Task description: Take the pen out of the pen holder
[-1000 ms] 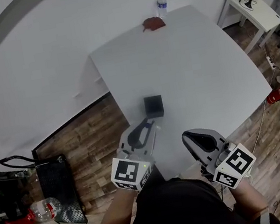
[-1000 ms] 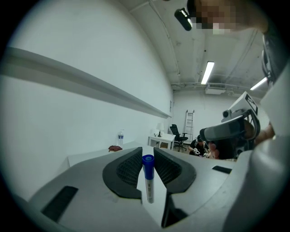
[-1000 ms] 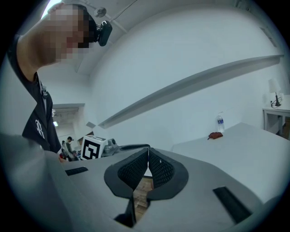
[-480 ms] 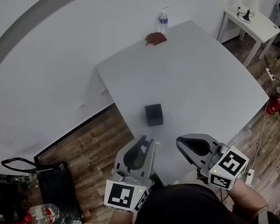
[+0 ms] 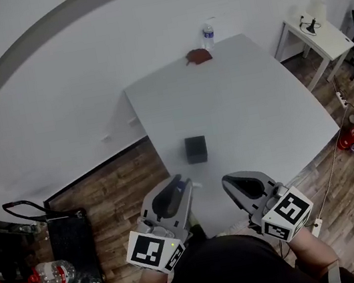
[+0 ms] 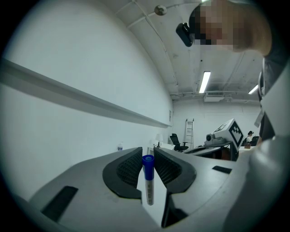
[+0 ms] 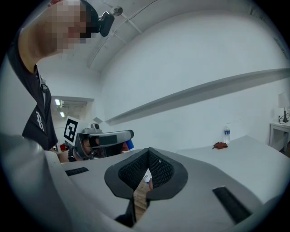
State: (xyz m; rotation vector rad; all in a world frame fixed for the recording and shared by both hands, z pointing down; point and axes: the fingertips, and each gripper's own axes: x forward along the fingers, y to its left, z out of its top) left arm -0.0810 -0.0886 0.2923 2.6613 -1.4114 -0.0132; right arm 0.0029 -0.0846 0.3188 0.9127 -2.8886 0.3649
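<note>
– Pen (image 6: 148, 188) first: where do we have it?
– We have it out of the pen holder (image 5: 196, 149), upright in our left claw (image 6: 147, 152). The jaws are closed on the blue-capped top end, and the white barrel hangs free below them.
– So what can slip?
– We judge the hold to be a small one, high up. If the cap is a pull-off kind, the barrel could drop away from it. If we tilt or jerk the claw, the pen could swing or slide down between the jaws.
– And where would it land?
– Our left claw is at the near edge of the table (image 5: 243, 92), with the wooden floor (image 5: 116, 182) just beside it. A dropped pen may bounce or roll off and end up out of reach.
– Can the other side help?
– Our right claw (image 7: 148, 152) has its jaws pinched together on nothing, so it would catch nothing. The black holder stands alone on the table, well apart from both claws, so we see little chance of knocking it.
</note>
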